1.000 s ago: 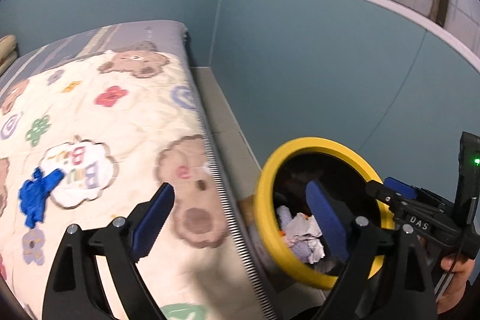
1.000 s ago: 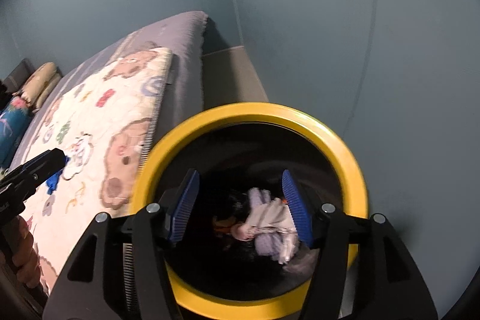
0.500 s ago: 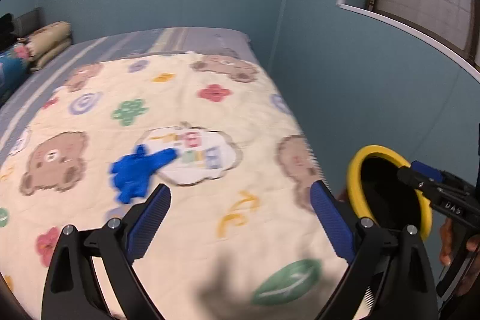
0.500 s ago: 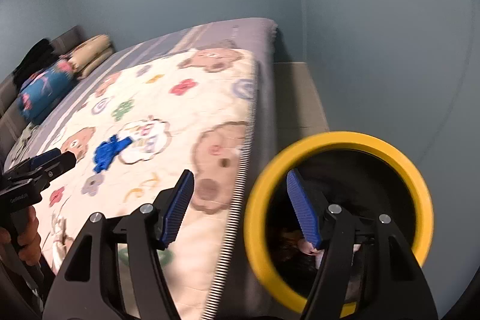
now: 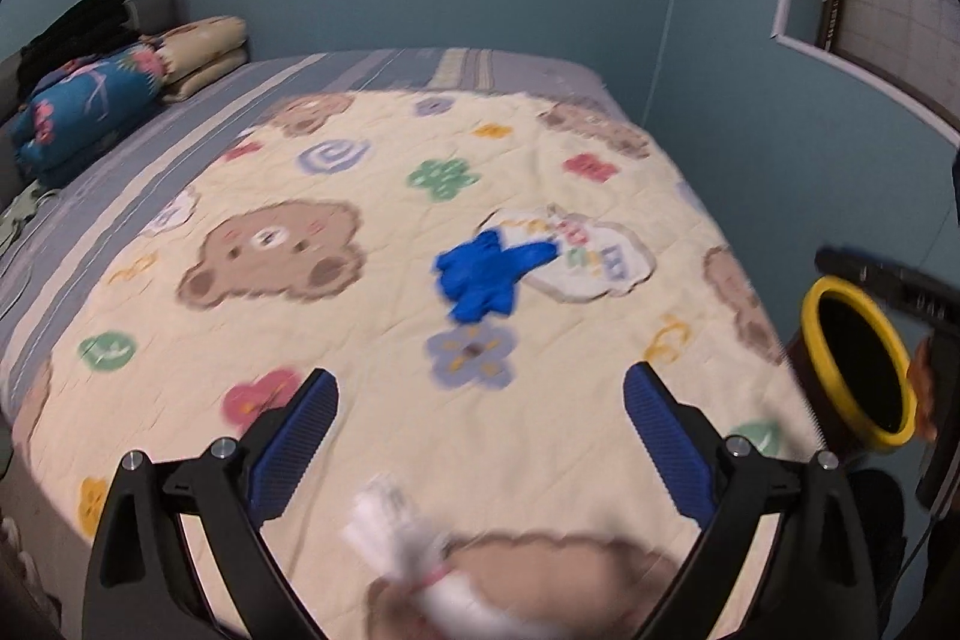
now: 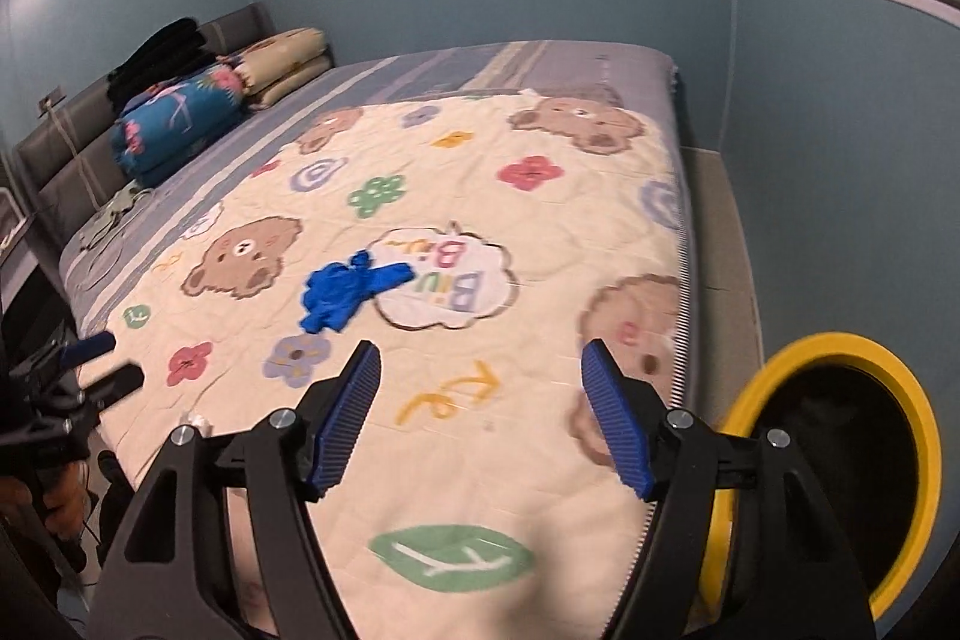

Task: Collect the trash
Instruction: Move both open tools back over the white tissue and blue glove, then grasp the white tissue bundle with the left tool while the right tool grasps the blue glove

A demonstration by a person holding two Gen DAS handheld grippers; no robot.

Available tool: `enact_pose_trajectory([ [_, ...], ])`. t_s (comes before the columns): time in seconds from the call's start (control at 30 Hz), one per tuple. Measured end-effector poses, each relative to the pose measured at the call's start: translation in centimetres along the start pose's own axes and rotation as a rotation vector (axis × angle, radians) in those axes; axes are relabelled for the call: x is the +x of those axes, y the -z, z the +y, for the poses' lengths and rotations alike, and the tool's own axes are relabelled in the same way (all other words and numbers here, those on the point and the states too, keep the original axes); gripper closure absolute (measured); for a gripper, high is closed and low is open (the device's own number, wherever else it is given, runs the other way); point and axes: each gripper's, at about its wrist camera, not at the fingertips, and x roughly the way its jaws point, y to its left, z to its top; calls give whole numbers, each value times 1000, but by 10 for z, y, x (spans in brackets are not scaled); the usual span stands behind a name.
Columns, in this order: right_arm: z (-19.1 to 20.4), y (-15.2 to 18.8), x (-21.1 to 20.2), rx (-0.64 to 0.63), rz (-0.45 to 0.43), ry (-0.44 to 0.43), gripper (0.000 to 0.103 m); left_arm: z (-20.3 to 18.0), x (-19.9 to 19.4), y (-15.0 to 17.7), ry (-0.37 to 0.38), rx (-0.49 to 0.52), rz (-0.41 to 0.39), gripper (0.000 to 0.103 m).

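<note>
Blue glove (image 6: pixel 345 289) lying crumpled mid-quilt (image 6: pixel 540 448), now facing both grippers after swinging away from yellow-rimmed bin (image 6: pixel 840 466) at near right. Left gripper (image 5: pixel 480 436) and right gripper (image 6: pixel 483 418) spread wide, holding nothing. White crumpled wrapper (image 5: pixel 408 550) lying blurred at near edge. Likely turning toward next pickup.

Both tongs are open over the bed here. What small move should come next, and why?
Probably lower the left tongs onto the white wad on the quilt just below them. They are open and empty, and the wad lies nearer than the blue glove. The bin stands by the bed for the drop.
</note>
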Motion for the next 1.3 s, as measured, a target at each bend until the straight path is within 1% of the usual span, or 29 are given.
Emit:
enact_pose_trajectory([
  [0.1, 18, -2, 11, -26, 12, -32, 36, 14, -4, 17, -20, 5, 25, 10],
  [0.2, 34, -3, 26, -41, 32, -56, 35, 28, -4, 34, -27, -13, 55, 10],
  [0.37, 60, -4, 56, -73, 62, -90, 35, 52, 5, 63, -23, -72, 118, 10],
  [0.5, 79, -2, 82, -111, 86, -124, 33, 61, 17, 80, -20, -102, 154, 10],
  [0.63, 99, 1, 117, -144, 139, -169, 30, 69, 28, 91, -3, -149, 183, 10],
  [0.77, 116, 3, 155, -190, 188, -162, 30, 67, 36, 98, 2, -167, 195, 10],
  [0.87, 124, 1, 182, -201, 211, -158, 30, 63, 42, 102, 7, -151, 214, 10],
  [0.93, 130, -2, 197, -211, 223, -137, 30, 59, 45, 105, 4, -137, 226, 10],
  [1.03, 135, -10, 222, -212, 244, -117, 26, 55, 50, 106, 16, -129, 238, 10],
  [1.13, 138, -17, 239, -218, 257, -103, 25, 53, 59, 104, 28, -137, 257, 10],
  [1.23, 142, -20, 254, -219, 263, -96, 25, 49, 64, 103, 45, -135, 259, 10],
  [1.3, 146, -21, 262, -233, 259, -94, 22, 46, 68, 104, 47, -133, 263, 10],
])
